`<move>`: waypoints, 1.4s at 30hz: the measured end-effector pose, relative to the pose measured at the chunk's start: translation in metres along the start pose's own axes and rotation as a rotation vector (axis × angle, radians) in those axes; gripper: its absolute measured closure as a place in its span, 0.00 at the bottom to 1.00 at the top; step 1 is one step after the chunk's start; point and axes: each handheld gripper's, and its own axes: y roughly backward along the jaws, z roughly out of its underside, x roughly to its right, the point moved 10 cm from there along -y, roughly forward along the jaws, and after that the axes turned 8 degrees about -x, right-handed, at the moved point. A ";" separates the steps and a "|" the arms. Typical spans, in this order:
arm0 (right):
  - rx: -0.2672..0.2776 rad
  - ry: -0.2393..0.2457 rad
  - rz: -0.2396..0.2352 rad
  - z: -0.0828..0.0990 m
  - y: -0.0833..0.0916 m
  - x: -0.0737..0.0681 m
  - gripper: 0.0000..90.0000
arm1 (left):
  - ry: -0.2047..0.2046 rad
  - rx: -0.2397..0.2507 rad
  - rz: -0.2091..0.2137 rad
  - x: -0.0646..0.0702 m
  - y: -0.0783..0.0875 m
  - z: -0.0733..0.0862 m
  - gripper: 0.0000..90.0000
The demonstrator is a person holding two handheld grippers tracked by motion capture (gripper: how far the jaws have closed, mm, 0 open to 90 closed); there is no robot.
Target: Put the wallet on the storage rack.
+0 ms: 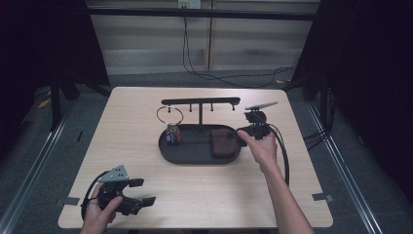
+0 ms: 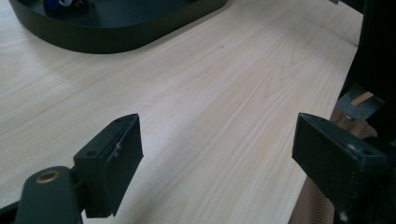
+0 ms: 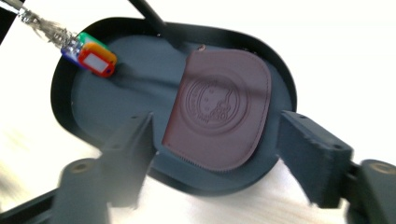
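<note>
The brown pouch (image 3: 218, 109) lies flat at the right end of the black tray (image 3: 65, 100), clear of the tagged keys (image 3: 93, 56). My right claw (image 3: 212, 158) hangs above it, jaws wide and empty — best lift straight off without nudging it. My left claw (image 2: 215, 158) rests open on the table (image 2: 224, 79), holding nothing.

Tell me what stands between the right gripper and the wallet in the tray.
Nothing visible. The right gripper hangs open just above the brown wallet, which lies flat at one end of the black tray. The key tags lie at the tray's other end, apart from the wallet.
</note>
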 end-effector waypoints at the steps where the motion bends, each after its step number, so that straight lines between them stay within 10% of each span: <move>1: 0.003 0.001 -0.003 0.002 0.001 0.000 0.29 | 0.008 0.001 0.001 -0.001 0.000 0.000 0.18; 23: 0.141 0.038 -0.046 0.058 0.026 0.004 0.19 | 0.042 0.025 -0.021 -0.006 0.006 0.000 0.18; 33: 0.165 -0.021 -0.068 0.107 0.022 0.019 0.20 | 0.067 0.031 -0.036 -0.009 0.008 0.001 0.18; 42: 0.205 0.040 0.026 0.133 0.047 0.019 0.21 | 0.071 0.032 -0.053 -0.011 0.008 0.001 0.18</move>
